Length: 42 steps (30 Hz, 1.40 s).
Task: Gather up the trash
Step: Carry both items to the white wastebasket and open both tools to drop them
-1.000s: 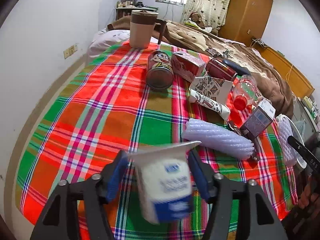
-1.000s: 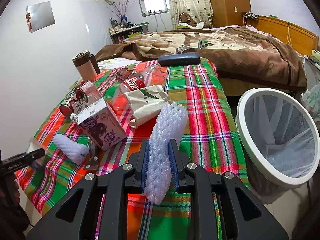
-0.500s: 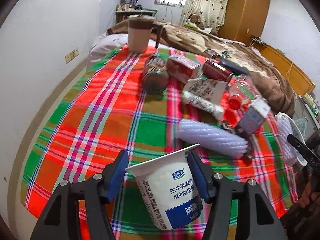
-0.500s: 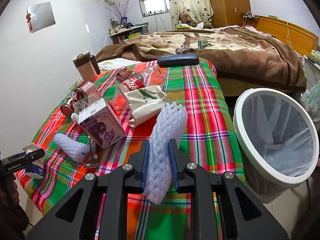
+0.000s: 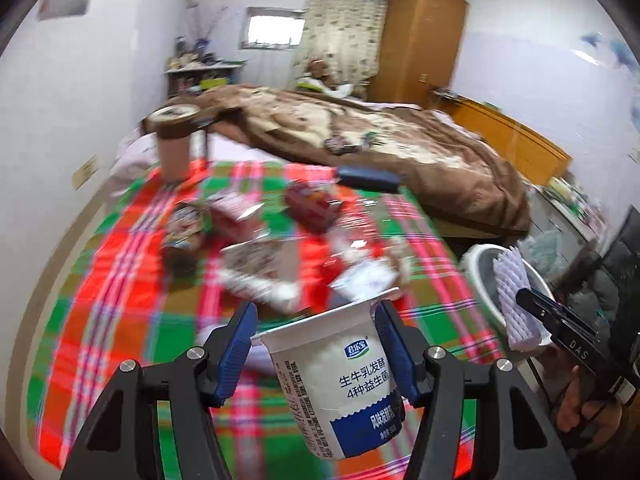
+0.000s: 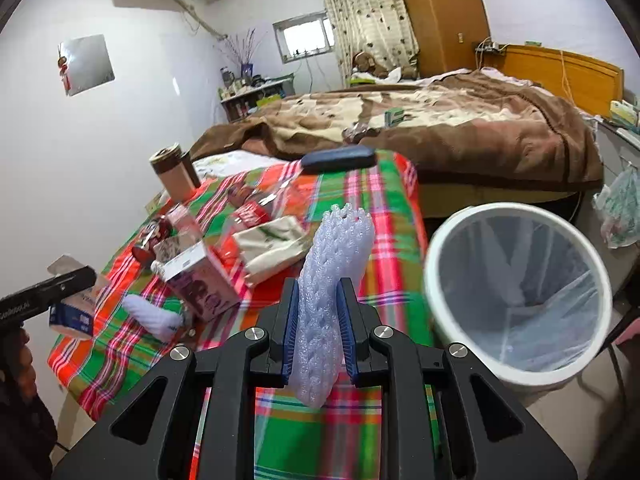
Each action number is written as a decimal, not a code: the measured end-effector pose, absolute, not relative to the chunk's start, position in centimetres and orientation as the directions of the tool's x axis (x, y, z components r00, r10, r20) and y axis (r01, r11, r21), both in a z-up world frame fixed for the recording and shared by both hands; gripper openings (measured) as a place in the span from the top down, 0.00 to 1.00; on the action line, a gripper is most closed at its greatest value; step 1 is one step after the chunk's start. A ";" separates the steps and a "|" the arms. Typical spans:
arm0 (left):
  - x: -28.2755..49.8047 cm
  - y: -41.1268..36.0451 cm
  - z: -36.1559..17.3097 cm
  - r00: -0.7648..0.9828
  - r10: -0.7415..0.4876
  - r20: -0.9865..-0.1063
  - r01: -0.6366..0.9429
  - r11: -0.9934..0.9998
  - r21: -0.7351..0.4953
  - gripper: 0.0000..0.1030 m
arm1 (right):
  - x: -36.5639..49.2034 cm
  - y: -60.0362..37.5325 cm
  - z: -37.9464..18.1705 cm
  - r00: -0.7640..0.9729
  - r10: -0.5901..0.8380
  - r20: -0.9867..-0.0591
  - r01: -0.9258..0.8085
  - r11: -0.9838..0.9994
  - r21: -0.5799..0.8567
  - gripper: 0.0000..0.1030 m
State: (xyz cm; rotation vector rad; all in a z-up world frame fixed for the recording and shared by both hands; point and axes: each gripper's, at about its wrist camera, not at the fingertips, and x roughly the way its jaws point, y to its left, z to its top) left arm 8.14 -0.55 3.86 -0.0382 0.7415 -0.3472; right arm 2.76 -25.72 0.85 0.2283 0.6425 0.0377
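Holding a piece of trash in each hand, I judge the coming move turns on the bin point(image 6: 516, 372): it stands on the floor off the right edge of the table, near my right gripper point(image 6: 318, 334) and just right of it, its lined mouth facing up. My right fingers are clenched on the foam sleeve point(image 6: 334, 276), whose long axis runs away from me along the fingers, its far end sticking out past the tips. My left gripper point(image 5: 314, 350) grasps the yogurt cup point(image 5: 344, 384) just under its rim, mouth tilted up and away. From the left view the bin sits far right, beyond my right gripper, so the right hand is nearer.

Other litter lies on the plaid cloth point(image 6: 384, 204): a carton point(image 6: 200, 284), a second foam sleeve point(image 6: 152, 316), a can, wrappers. Beyond the table are a bed with a brown blanket point(image 6: 460, 128), a wardrobe and a window.
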 end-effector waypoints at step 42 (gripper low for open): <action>13.8 -32.8 -1.0 0.345 -0.606 -0.717 0.668 0.695 -0.266 0.32 | 2.5 -41.0 -2.8 0.673 -0.135 -0.728 0.297 0.950 0.098 0.41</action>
